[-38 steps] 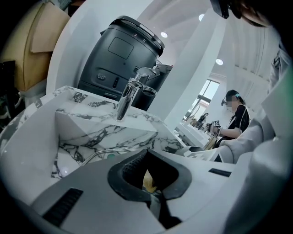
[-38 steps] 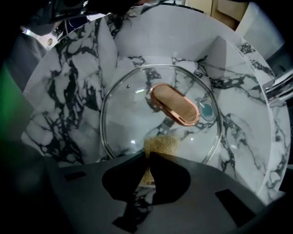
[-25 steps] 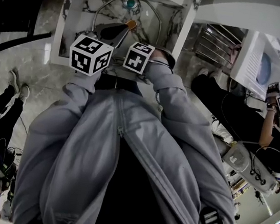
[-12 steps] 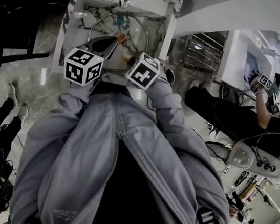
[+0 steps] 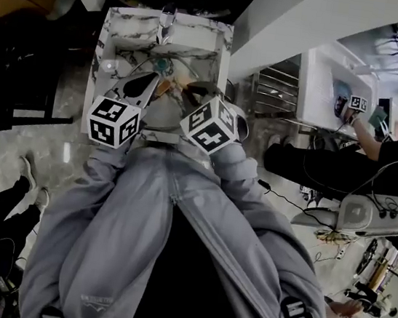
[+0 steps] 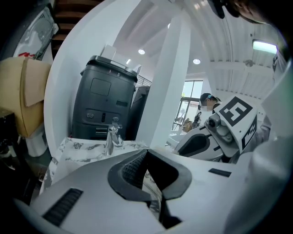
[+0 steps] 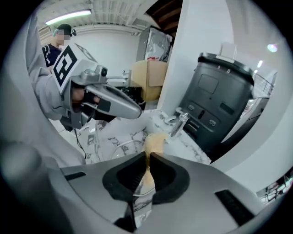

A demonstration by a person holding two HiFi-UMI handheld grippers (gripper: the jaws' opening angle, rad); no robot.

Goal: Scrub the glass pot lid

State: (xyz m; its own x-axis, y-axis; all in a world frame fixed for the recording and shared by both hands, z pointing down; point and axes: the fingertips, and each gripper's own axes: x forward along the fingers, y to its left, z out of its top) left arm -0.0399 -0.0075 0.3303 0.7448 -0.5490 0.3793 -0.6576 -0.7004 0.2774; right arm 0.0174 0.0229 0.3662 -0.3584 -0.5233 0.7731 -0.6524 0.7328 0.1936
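Pinching tight, right tongs [image 7: 147,160] grip a tan sponge [image 7: 154,140].

The sink [image 5: 100,52] is finished in glossy white marble veined with grey. The faucet [image 6: 112,137] is made of polished metal. The lid [image 5: 163,111] is formed of clear glass, rimmed in bright metal. The sponge [image 7: 154,141] is seen as soft and matt. The left claw [image 6: 145,171] and right claw [image 7: 147,176] are moulded in matt grey plastic, padded with ribbed black rubber.

No words, numbers or brands can be read anywhere. Small white print on the jacket hem [image 5: 94,300] is too tiny to make out.
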